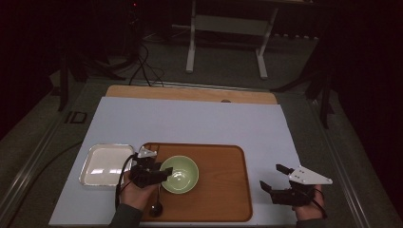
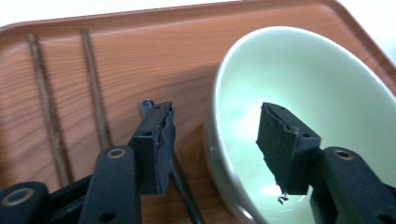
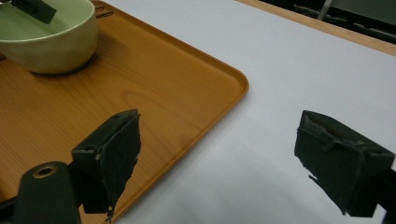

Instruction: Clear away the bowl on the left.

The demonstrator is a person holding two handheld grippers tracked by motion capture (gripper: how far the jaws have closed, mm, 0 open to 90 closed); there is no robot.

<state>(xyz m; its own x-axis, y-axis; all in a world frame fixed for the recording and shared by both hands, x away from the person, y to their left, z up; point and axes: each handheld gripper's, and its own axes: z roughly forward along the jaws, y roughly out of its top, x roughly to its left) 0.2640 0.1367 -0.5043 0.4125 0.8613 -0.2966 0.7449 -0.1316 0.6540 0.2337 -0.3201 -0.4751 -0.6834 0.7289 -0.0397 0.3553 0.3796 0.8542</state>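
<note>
White table sheet (image 1: 199, 121) bearing wooden tray (image 1: 223, 190); left gripper (image 2: 212, 140) spread astride green bowl (image 1: 179, 174) rim; right gripper (image 3: 219, 161) spread, empty, beside tray.

Pale green bowl (image 1: 179, 174), upright and empty, glossy inside, sits on the left half of the wooden tray (image 1: 223, 190). Left gripper (image 1: 159, 175) straddles its 9 o'clock rim, one finger inside, one outside, not closed on it.

My table (image 1: 190, 93) is wooden, covered by a white sheet (image 1: 190, 121). On the sheet lies a brown tray (image 1: 223, 190), and a metal tray (image 1: 104, 164) just left of it.
</note>
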